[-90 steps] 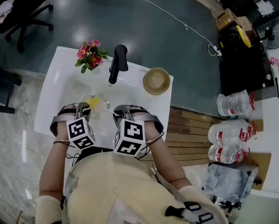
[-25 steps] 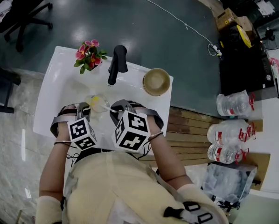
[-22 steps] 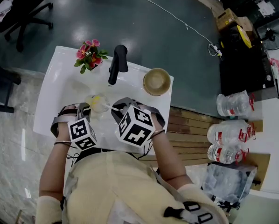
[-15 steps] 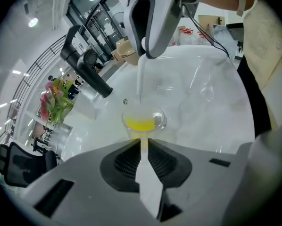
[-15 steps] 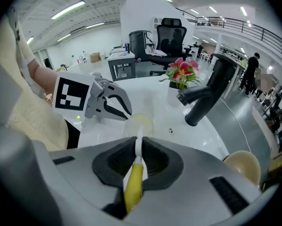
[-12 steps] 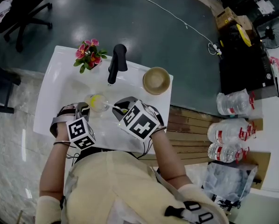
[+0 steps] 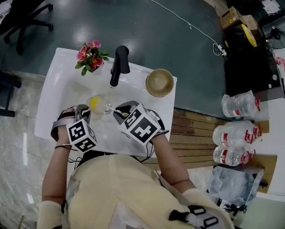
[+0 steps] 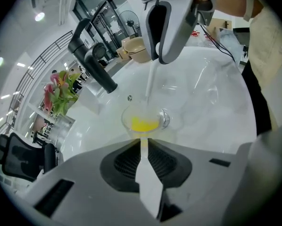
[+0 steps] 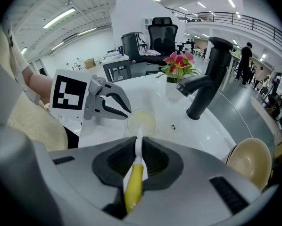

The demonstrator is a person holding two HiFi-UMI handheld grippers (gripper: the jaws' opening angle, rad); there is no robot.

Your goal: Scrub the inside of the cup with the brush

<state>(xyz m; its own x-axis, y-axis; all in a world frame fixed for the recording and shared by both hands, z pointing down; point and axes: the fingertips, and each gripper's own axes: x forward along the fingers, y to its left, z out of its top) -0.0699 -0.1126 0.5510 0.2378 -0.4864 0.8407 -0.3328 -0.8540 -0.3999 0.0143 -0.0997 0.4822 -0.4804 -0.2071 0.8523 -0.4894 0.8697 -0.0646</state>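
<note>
L tongs (image 8: 143,147) clamp cup (image 8: 145,121), R tongs (image 9: 137,149) clamp brush (image 9: 133,178); its yellow head in cup. Bottles (image 7: 235,137): head view only.

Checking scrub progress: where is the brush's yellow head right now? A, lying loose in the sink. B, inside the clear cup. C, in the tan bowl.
B: the left gripper view shows the yellow head of the brush inside the clear cup, its white stem running up into the right gripper.

floor (image 7: 171,46): dark teal, glossy | office chair (image 7: 18,8): black, top-left
</note>
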